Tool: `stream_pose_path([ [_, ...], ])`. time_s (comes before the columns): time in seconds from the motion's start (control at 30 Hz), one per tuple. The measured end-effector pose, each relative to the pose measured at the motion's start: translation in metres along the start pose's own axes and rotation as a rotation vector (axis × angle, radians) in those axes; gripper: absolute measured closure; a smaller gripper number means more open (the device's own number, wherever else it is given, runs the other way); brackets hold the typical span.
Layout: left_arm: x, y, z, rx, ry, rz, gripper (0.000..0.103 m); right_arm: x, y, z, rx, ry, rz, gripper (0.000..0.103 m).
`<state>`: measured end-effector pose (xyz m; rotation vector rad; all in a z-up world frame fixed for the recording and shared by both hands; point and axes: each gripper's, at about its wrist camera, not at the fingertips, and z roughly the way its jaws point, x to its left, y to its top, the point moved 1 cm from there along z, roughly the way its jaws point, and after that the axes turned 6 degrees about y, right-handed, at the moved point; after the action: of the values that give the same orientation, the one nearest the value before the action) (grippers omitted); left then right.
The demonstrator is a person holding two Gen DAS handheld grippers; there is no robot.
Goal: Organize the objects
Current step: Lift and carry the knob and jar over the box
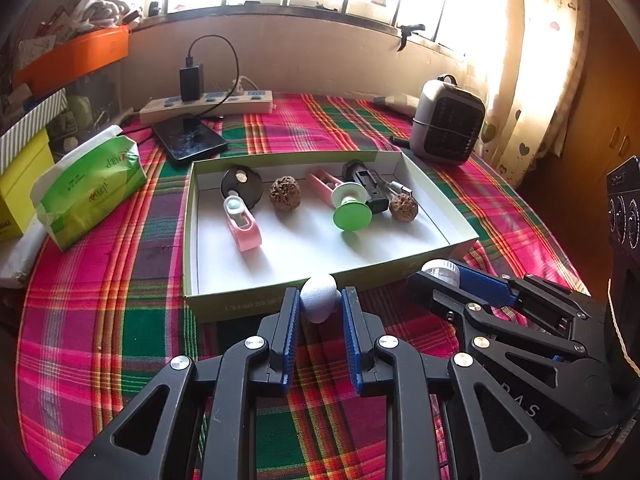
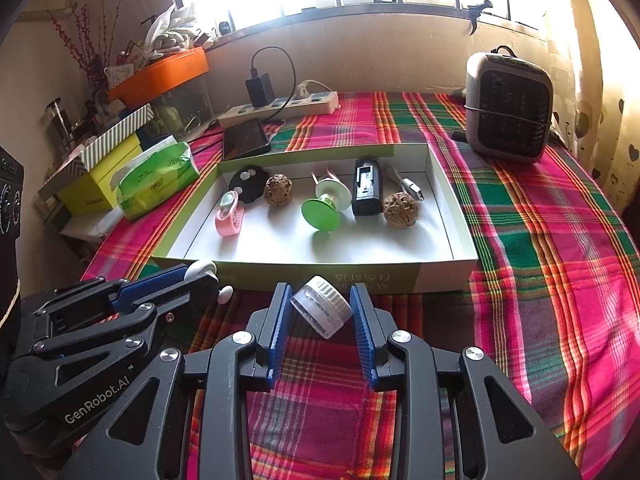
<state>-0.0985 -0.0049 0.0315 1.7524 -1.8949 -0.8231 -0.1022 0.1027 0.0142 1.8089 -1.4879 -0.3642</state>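
My left gripper (image 1: pixel 320 300) is shut on a small pale blue egg-shaped object (image 1: pixel 319 297), held just in front of the near wall of the shallow white box (image 1: pixel 280 300). My right gripper (image 2: pixel 322 304) is shut on a white ribbed bottle cap (image 2: pixel 322 311), tilted, also just before the box's near wall (image 2: pixel 360 278). Each gripper shows in the other's view: the right one (image 1: pixel 440 276) and the left one (image 2: pixel 202 274). In the box lie a pink watch (image 1: pixel 242 222), a black disc (image 1: pixel 242 184), two walnuts (image 1: pixel 285 194) (image 1: pixel 403 207), a green-and-white spool (image 1: pixel 350 208) and a black charger (image 1: pixel 370 186).
A plaid cloth (image 2: pixel 540 240) covers the table. A green tissue pack (image 1: pixel 90 188) and yellow box lie at the left. A phone (image 1: pixel 190 140) and power strip (image 1: pixel 208 104) sit behind the box. A small grey heater (image 2: pixel 508 108) stands at the back right.
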Motion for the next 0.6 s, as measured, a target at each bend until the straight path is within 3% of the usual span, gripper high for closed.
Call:
stream_pose_path([
  [0.6, -0.001, 0.026, 0.012, -0.008, -0.013, 0.002, 0.084, -0.011, 0.026, 0.0, -0.03, -0.005, -0.008, 0.071],
])
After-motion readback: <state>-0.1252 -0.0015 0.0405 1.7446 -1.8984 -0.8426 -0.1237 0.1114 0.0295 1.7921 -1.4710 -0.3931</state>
